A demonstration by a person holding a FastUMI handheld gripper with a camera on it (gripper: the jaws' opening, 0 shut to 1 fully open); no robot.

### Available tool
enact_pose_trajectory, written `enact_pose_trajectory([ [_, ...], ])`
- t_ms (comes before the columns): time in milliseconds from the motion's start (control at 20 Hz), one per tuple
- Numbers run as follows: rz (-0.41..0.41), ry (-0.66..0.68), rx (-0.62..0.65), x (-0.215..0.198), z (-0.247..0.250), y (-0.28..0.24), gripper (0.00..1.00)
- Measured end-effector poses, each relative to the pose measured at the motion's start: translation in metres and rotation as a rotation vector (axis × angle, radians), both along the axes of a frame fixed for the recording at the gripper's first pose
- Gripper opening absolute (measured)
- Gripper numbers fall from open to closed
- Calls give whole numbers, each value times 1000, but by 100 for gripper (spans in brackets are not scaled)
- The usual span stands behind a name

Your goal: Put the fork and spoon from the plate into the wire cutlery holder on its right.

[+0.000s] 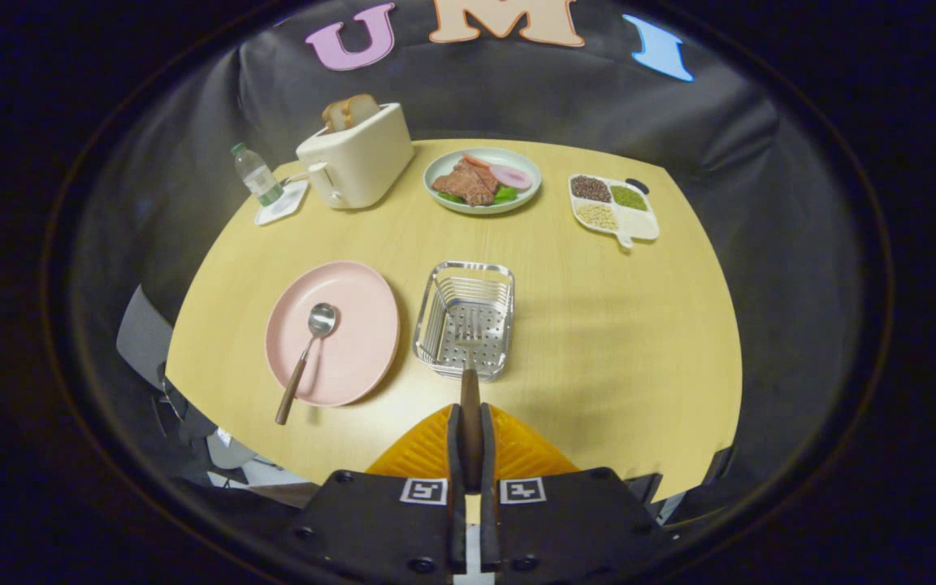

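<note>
Tongs (470, 422) pinch wooden-handled fork (470, 357) over perforated wire cutlery holder (465, 318).

Likely staged booth: cloth-backed dining table (598, 341)

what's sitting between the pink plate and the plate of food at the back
Nothing: in the gripper view, bare table runs from the pink plate to the food plate. The gripper holds the fork.

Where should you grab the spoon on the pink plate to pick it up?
Probably by its brown wooden handle, since the wooden-handled metal spoon lies with its bowl on the round pink plate and the handle end sticks out over the near rim. Come from above, fingers across the handle. The tool is shut on the wooden-handled fork over the wire cutlery holder.
</note>
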State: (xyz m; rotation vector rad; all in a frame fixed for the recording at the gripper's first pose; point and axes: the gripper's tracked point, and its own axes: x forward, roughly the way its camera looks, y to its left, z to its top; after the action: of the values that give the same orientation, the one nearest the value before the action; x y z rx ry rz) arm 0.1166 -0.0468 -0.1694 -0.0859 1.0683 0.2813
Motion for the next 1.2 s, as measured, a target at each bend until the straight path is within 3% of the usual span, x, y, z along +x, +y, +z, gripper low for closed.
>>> enact_pose_trajectory([
  [400,13,20,8,11,0,9,18],
  [850,-47,-124,29,20,16,4,100],
  [1200,-129,-294,61,24,47,0,100],
])
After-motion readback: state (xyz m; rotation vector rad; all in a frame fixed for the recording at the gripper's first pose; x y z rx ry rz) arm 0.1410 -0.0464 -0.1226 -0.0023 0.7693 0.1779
